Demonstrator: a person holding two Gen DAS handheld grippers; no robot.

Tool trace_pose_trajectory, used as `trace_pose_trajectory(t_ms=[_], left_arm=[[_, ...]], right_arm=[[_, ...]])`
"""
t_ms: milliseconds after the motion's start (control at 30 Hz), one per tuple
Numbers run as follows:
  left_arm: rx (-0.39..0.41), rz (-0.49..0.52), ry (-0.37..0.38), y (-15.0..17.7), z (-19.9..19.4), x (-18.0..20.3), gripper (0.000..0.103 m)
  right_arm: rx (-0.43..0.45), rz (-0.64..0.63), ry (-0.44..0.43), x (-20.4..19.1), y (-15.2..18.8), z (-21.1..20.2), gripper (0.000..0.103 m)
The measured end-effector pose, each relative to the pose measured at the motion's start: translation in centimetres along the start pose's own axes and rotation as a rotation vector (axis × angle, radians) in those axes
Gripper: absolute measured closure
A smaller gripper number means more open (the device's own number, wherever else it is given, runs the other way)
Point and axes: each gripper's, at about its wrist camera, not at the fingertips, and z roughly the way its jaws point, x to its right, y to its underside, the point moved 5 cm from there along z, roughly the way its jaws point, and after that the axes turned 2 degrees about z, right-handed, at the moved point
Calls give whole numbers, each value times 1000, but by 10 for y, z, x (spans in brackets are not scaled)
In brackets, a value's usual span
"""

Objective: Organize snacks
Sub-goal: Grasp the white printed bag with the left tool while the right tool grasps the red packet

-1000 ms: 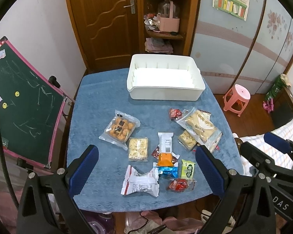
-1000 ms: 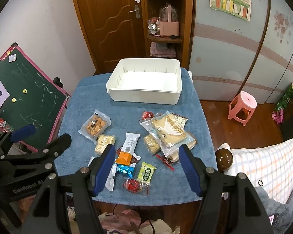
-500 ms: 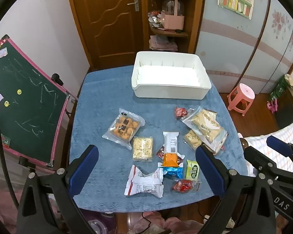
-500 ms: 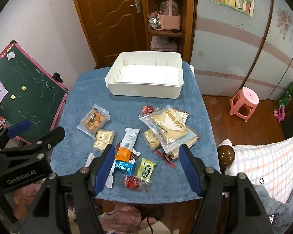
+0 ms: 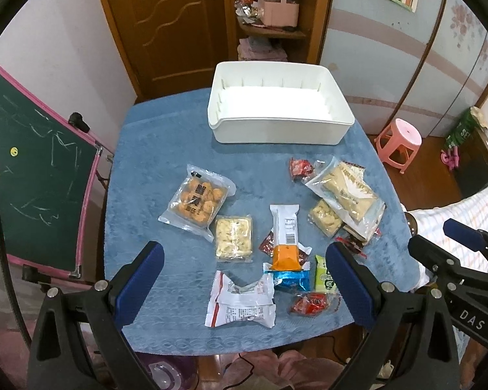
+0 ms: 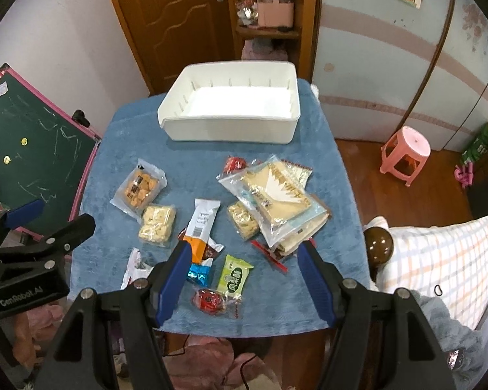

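We see a table (image 5: 153,149) covered in blue cloth. At its far edge sits a white bin (image 5: 278,130). Nearer us snack packets lie scattered: a bag of round biscuits (image 5: 196,203), a white-and-orange bar (image 5: 285,237), a green sachet (image 6: 234,274) and a large clear bag of crackers (image 6: 273,195)

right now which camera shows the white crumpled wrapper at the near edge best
The left wrist view: the white crumpled wrapper lies whole and unobstructed between the claw's fingers. In the right wrist view only a sliver shows, the rest hidden behind the right claw's finger.
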Motion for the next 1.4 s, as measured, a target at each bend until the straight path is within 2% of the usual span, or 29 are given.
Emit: trace_pose_trajectory(t_ms=[167, 333, 500, 700, 833, 967, 1133, 1267, 1400], left_arm=[[-72, 8, 37, 12, 36, -10, 4], [-218, -42, 31, 47, 94, -32, 4], [-351, -61, 73, 84, 136, -38, 4], [-465, -70, 119, 114, 164, -36, 4], [-529, -99, 173, 129, 181, -29, 4], [-572, -124, 217, 139, 196, -24, 4], [-606, -193, 252, 147, 217, -20, 4], [-617, -200, 252, 152, 228, -14, 5], [-587, -180, 229, 160, 232, -7, 13]], right_arm=[[-66, 0, -26, -1, 5, 29, 35], [-137, 28, -107, -1, 17, 65, 35], [-209, 10, -105, 0, 33, 99, 29], [-344, -32, -149, -5, 65, 133, 29], [-379, -104, -162, -12, 86, 145, 29], [-371, -206, -152, -23, 103, 154, 29], [-365, -235, -154, -33, 115, 172, 30], [-352, -247, -152, -41, 122, 176, 31], [-330, -223, -190, -42, 124, 174, 42]])
